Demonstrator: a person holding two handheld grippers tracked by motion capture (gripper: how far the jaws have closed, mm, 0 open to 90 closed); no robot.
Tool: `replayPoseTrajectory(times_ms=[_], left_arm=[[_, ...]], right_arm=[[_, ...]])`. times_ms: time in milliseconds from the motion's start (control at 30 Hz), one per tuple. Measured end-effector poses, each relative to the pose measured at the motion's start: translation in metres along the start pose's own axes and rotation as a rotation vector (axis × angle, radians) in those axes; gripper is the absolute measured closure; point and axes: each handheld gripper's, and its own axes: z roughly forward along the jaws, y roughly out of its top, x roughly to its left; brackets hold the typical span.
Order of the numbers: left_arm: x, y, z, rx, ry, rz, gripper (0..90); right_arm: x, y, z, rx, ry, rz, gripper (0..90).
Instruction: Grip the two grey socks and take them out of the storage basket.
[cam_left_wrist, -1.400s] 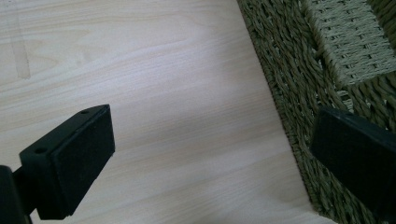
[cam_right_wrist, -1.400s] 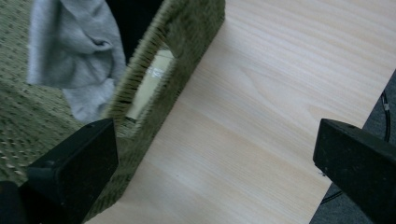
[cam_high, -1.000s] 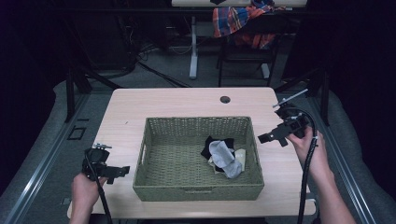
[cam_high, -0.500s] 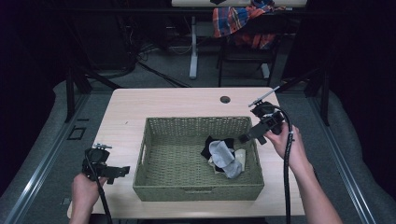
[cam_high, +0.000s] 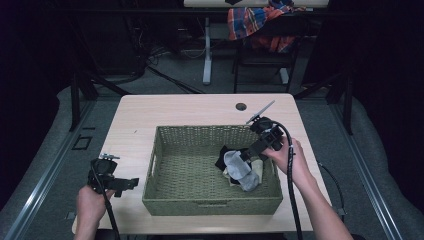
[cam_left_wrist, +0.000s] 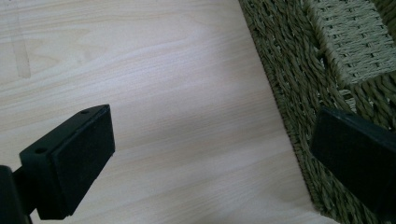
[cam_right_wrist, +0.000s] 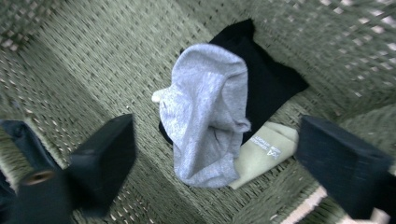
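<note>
Right hand-held gripper (cam_high: 246, 155): I am bringing it in over the basket's 3 o'clock rim, jaws spread but just now closing a little, with nothing pressed between them yet.
Left hand-held gripper (cam_high: 131, 183): I am keeping it parked on the table (cam_high: 175, 110) at 9 o'clock of the basket, jaws spread and empty; in the left gripper view it is facing the basket's outer wall.
Grey sock (cam_right_wrist: 205, 112): it is lying crumpled on top of the small pile, at about 4 o'clock inside the basket, and is the piece nearest my right jaws.
Black sock (cam_right_wrist: 266, 74): it is lying under the grey one, sticking out toward 1 o'clock in the right gripper view.
Beige sock (cam_right_wrist: 266, 151): it is peeking out from beneath at 5 o'clock, touching the grey one.
Basket (cam_high: 210, 134): woven, green, sitting mid-table.
Step in hand: I judge that I am lining up a pick of the grey sock.
Doing it well: I am aiming to centre the raised grey fold between the jaws, lower onto it alone, and close only once both pads are flanking the cloth.
Risk: going too deep may snag the black or beige sock, or the weave.
</note>
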Motion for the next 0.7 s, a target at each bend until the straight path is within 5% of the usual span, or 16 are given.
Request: replayPoseTrajectory(times_ms=[200,300,533,700], left_arm=[[0.000,0.000,0.000,0.000,0.001,0.000,0.2],[0.000,0.000,0.000,-0.001,0.000,-0.001,0.2],[0.000,0.000,0.000,-0.003,0.000,-0.001,0.2],[0.000,0.000,0.000,-0.001,-0.002,0.001,0.2]], right_arm=[[0.010,0.001,0.017,0.043,-0.015,-0.036,26.9],[0.012,0.000,0.024,0.067,-0.031,-0.051,39.9],[0.009,-0.003,0.031,0.095,-0.048,-0.050,48.1],[0.010,-0.004,0.037,0.118,-0.035,-0.075,66.6]])
